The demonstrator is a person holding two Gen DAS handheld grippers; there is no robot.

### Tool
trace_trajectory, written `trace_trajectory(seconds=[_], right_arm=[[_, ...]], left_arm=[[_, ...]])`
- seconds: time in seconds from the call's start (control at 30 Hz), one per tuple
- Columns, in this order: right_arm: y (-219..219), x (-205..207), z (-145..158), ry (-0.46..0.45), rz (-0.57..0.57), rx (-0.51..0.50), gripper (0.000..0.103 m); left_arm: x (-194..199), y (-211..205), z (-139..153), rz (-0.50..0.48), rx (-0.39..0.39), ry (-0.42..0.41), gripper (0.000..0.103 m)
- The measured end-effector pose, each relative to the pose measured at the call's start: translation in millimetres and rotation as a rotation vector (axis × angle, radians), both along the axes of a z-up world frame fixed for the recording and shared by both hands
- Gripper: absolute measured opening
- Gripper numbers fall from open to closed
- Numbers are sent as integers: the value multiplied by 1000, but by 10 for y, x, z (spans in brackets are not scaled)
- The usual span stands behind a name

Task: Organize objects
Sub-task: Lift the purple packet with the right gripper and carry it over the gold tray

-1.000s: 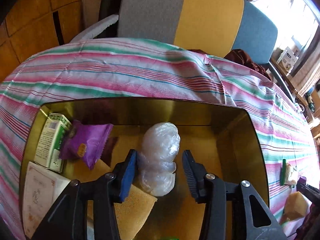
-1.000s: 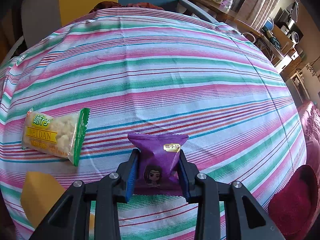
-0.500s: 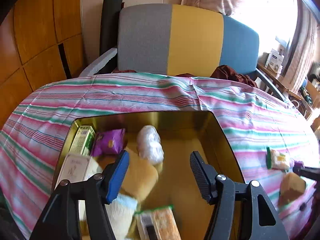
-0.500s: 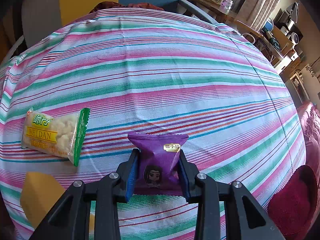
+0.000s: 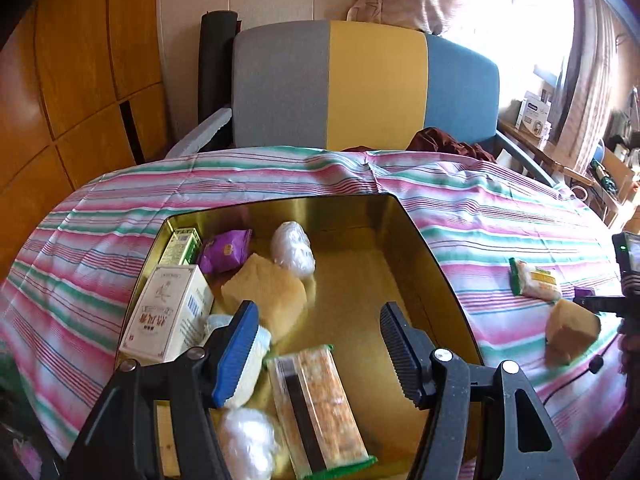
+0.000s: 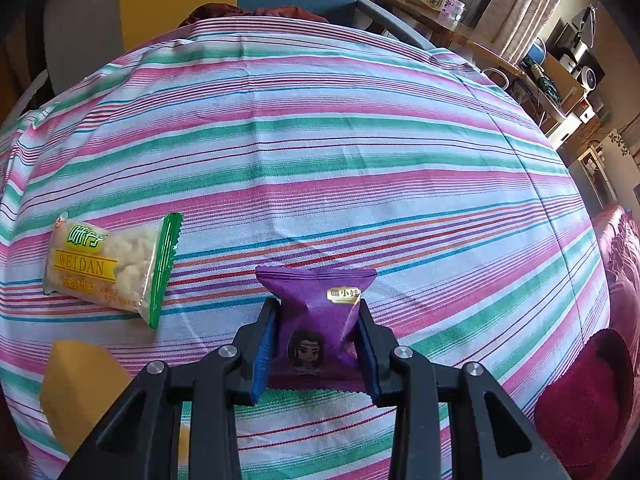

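Clamping purple snack packet point(image 6: 320, 320) — right gripper point(image 6: 316, 340); left gripper point(image 5: 316, 344) spread, empty.

A table under a pink, green and white striped cloth point(image 5: 280, 176) fronts a grey, yellow and blue upholstered chair back point(image 5: 360, 84). Glossy orange wood panelling point(image 5: 80, 60) lines the left wall; bright daylight floods a curtained window point(image 5: 532, 12) at right, above a cluttered wooden side shelf point(image 6: 452, 24).

Glossy gold metal tray point(image 5: 404, 220), woven striped cloth point(image 6: 320, 120), shiny purple foil packet point(image 6: 320, 312), clear plastic wrapper point(image 6: 108, 264), matt paper box point(image 5: 168, 316)
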State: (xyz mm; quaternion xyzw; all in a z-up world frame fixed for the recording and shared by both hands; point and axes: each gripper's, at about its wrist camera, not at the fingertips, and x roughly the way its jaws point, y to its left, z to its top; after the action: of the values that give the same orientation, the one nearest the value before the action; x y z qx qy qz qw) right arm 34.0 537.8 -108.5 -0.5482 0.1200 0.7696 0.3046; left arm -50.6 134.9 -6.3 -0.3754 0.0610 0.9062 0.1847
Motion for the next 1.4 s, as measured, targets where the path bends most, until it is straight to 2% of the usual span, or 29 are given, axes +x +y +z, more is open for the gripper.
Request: trace_trajectory(seconds=[0.2,0.53,0.8,1.07,1.27,1.4], right_arm=[[1,3,19,13,-8,-13,36],[-31,60,168,105,0,-34,35],[-56,75,193,119,-12,-30,35],[-30,135,487,254,-8,-28,35],[-162,187,682,316,18,-56,35],[-384,167,823,362,81,-95,35]], left_arm=[[121,-80,5,10,13,0,64],[280,-146,-21,7,14,2,64],[314,-247,-56,13,32,-13,64],[328,-385,-36,25,48,-13,64],[324,-504,-1,39,68,-4,64],[328,-564,-1,52,72,-5,64]])
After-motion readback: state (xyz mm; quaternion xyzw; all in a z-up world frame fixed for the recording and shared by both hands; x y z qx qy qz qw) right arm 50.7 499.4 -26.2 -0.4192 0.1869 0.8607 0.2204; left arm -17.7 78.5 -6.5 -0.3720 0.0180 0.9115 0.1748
